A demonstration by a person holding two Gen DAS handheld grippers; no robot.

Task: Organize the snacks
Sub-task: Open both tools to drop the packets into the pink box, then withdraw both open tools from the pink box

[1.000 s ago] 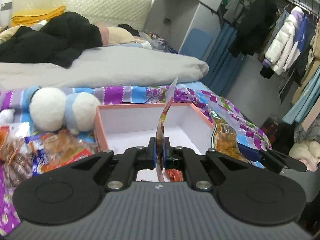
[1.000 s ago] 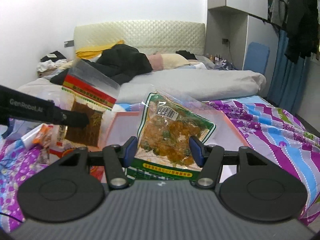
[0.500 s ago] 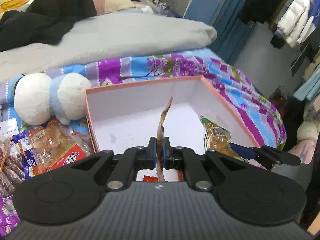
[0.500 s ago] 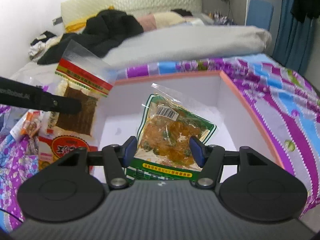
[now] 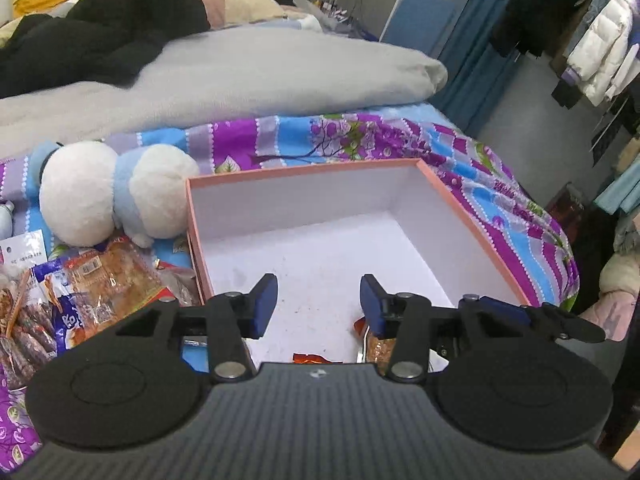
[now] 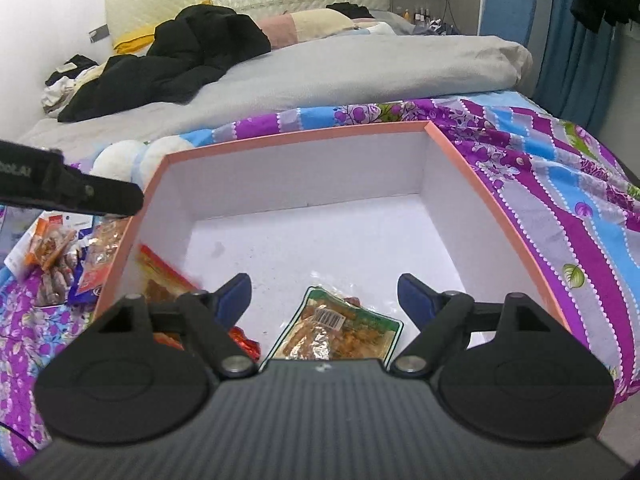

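**Snack packets land in the box, with more waiting on the bed**

Over a pink-rimmed cardboard box [image 6: 288, 136] set on a purple floral bedspread [image 6: 560, 184], both tools hang with nothing between their pads. The right tool [image 6: 324, 296] stands wide, its jaws opening, above a green-edged packet of orange snacks [image 6: 340, 332] that lies flat on the box's white floor. The left tool [image 5: 318, 304] is about half spread and also opening — empty, with only the corner of a small red wrapper [image 5: 316, 358] showing below it. In the right wrist view a red-and-yellow packet [image 6: 160, 276] leans, blurred, against the box's left wall.

By the look of things the job is only partly done: a few packets are inside the box, most of its floor bare. Outside its left wall a loose heap of snack packets [image 5: 100, 284] lies on the bedspread beside a white-and-blue plush toy [image 5: 116, 196] — these appear to be what is left to move.
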